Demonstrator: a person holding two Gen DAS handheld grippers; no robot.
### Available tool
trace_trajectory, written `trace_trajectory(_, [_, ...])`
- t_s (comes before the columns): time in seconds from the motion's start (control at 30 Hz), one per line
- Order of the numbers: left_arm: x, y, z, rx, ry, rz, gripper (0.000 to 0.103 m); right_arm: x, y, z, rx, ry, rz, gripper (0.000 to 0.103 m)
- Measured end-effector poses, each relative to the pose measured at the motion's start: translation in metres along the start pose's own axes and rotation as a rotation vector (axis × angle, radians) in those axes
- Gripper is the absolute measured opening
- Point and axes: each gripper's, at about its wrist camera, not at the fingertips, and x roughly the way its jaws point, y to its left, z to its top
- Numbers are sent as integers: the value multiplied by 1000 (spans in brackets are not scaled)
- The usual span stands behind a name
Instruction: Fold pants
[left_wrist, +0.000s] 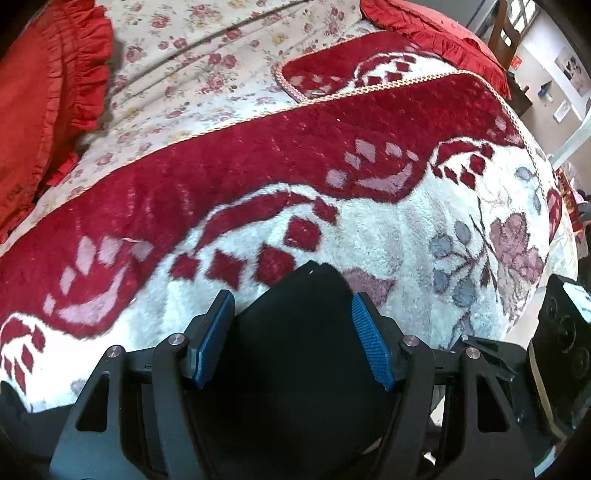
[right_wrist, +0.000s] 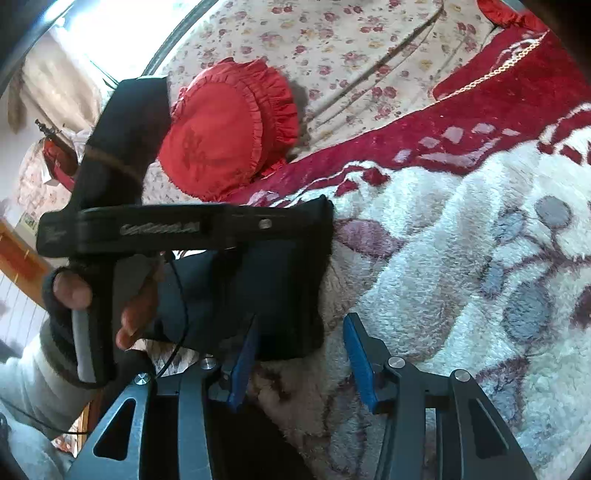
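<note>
Black pants (left_wrist: 295, 350) lie folded into a compact block on a red and white fleece blanket (left_wrist: 369, 229). My left gripper (left_wrist: 291, 297) points down over them. It is open: both blue pads (left_wrist: 369, 339) show their bare faces, with the dark cloth below and between them. In the right wrist view the pants (right_wrist: 258, 288) lie to the left, and a hand (right_wrist: 74, 291) holds the left gripper (right_wrist: 327, 221) over their far edge. My right gripper (right_wrist: 301, 321) is open at the near right corner of the pants. Its left pad (right_wrist: 243, 362) overlaps the cloth's edge, and blanket (right_wrist: 461, 258) lies between the fingers.
A red frilled cushion (left_wrist: 44, 110) (right_wrist: 229, 136) lies on the floral sheet (left_wrist: 192, 74) beyond the blanket, and a second red cushion (left_wrist: 443, 40) lies at the far right. The bed ends at the right, where a black device (left_wrist: 561, 350) stands.
</note>
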Motion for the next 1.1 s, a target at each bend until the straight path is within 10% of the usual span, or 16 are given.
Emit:
trace_trajectory(0.37, [16,-17,2,103,-3,29,61,7,-5,-2,17,-52,43,47])
trace_trajectory(0.53, [10,-18,2,108,-50,2,20,6,-9,-3,36,-80,30,26])
trace_trajectory(1.1, [-57,-11,-8,103,-179,-35,14,-14,28,11,15,-108,111,13])
